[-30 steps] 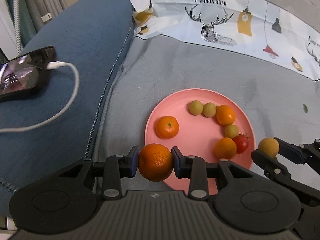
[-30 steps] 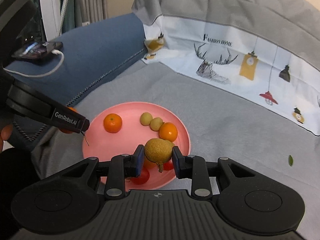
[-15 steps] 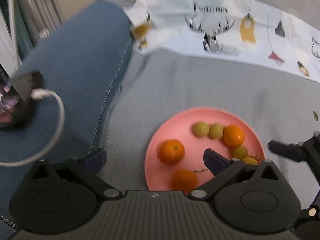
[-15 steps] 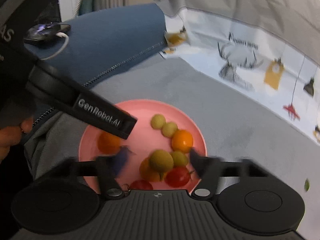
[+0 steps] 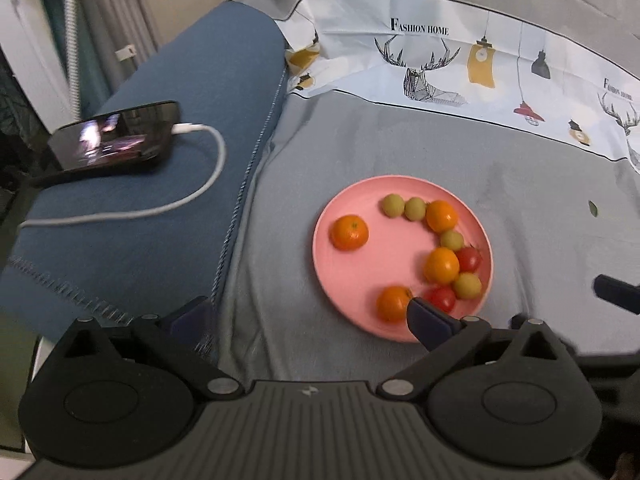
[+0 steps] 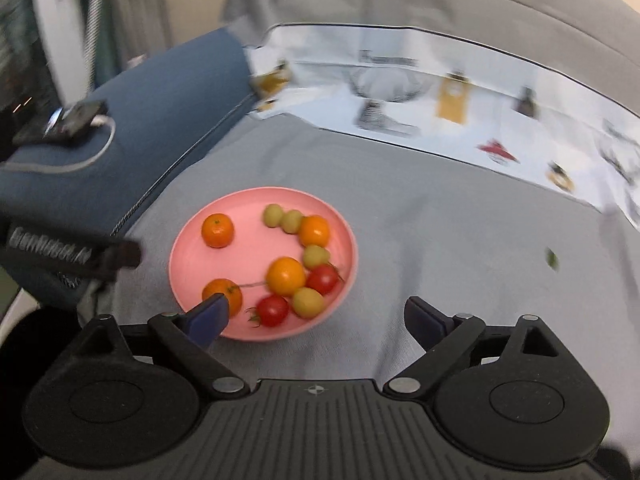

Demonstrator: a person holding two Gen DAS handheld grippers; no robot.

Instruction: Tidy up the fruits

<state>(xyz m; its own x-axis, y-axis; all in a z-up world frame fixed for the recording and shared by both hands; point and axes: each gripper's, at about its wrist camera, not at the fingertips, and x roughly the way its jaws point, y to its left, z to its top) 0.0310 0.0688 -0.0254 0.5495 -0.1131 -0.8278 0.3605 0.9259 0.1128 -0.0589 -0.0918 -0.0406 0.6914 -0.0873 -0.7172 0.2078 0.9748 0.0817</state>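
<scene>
Fruits (image 5: 441,265) fill the pink plate (image 5: 340,272); both tools gape empty; cloth (image 5: 420,30) reads "Fashion Home".

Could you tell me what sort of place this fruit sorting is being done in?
Probably a home living room or bedroom: the pink plate sits on a grey fabric cover, beside a blue upholstered armrest holding a charging phone, with curtains behind.

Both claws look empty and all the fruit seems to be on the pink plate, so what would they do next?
Probably just pull back. The left gripper and right gripper are open and hold nothing, and every fruit in view lies on the pink plate; only a small green leaf lies on the cloth.
</scene>
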